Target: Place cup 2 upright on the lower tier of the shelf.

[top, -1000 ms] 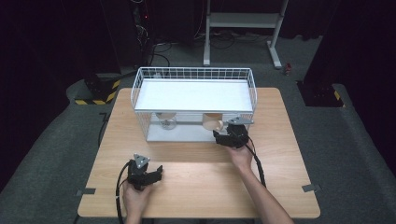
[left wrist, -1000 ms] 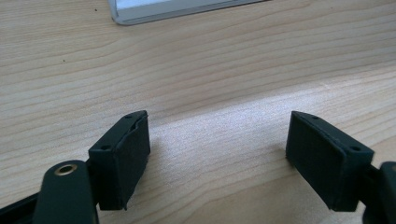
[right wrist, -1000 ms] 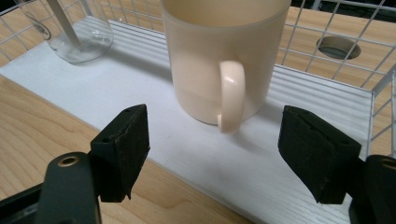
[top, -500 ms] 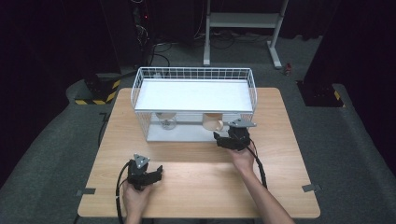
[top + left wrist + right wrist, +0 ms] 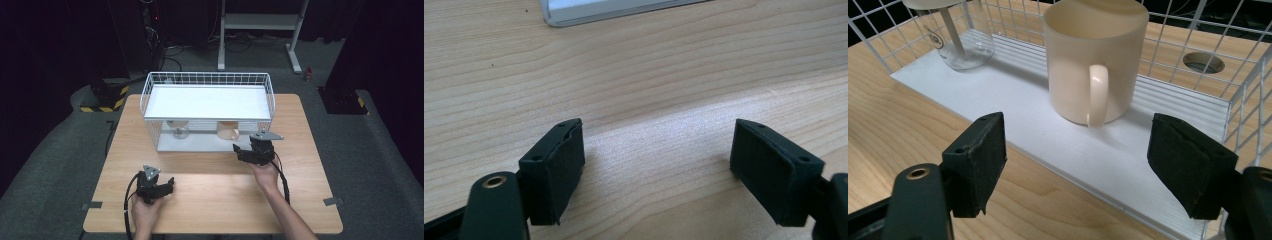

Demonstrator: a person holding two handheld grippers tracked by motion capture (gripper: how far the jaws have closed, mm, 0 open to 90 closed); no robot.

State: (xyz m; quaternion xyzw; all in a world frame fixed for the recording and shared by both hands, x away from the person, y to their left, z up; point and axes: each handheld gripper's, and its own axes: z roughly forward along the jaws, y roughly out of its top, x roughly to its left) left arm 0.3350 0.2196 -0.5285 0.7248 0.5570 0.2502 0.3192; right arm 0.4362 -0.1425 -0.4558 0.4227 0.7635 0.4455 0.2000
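A white wire rack (image 5: pixel 150 97) stands on the wooden table (image 5: pixel 215 195). On its low white shelf (image 5: pixel 1013 100) sits a cream mug (image 5: pixel 1095 60), its handle turned toward my right gripper. To the mug's left is a clear stemmed glass (image 5: pixel 965 47), bowl down. My right gripper (image 5: pixel 1075 130) is open just in front of the shelf's edge, facing the mug with nothing between its jaws. From above, the right gripper (image 5: pixel 243 146) is at the rack's front right, near the mug (image 5: pixel 228 131) and glass (image 5: pixel 178 131). My left gripper (image 5: pixel 169 184) rests open near the table's front left, with bare wood between its jaws (image 5: pixel 656 135).
The rack's white top board (image 5: pixel 210 100) covers the shelf from above, and wire mesh (image 5: pixel 1248 100) closes its sides and back. A round cable hole (image 5: pixel 1203 62) lies in the table behind the rack. Black cables trail from both grippers toward the front edge.
My right gripper has drifted slightly back and to the right, away from the rack's front. The left gripper has stayed still.
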